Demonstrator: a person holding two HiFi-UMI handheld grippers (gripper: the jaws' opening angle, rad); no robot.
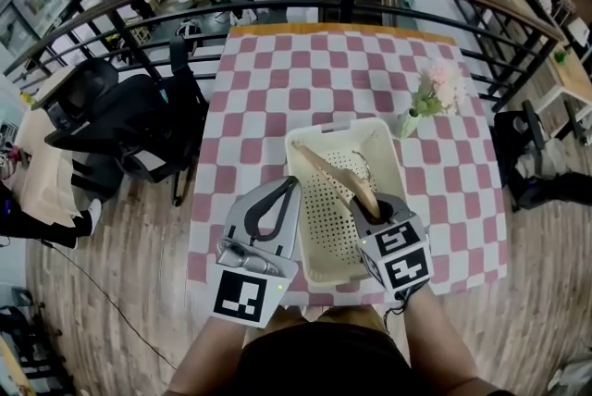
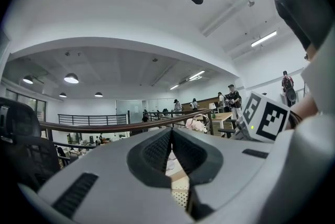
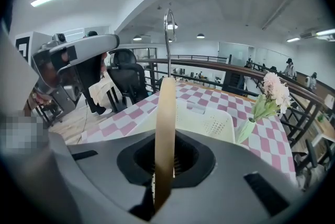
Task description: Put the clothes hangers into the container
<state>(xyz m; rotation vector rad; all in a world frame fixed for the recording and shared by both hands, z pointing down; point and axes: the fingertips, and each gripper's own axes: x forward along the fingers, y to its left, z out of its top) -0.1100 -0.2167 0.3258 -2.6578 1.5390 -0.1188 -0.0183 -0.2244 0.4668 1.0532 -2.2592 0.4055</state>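
Nearest, 2 grippers: left gripper (image 1: 294, 182), claw pressed together, empty, beside the container's left rim; right gripper (image 1: 371, 205) pinching 1 wooden hanger (image 1: 328, 170), slanted over the white perforated container (image 1: 339, 125). Beyond: checked tablecloth (image 1: 277, 80), flowers (image 1: 442, 81).

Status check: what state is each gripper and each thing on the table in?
Right gripper: shut on the light wooden hanger with a metal hook.
Wooden hanger: held tilted over the cream perforated plastic basket, not released.
Basket: upright, nothing else seen inside.
Left gripper: shut, empty.
Green vase of pink flowers: upright beside the basket.
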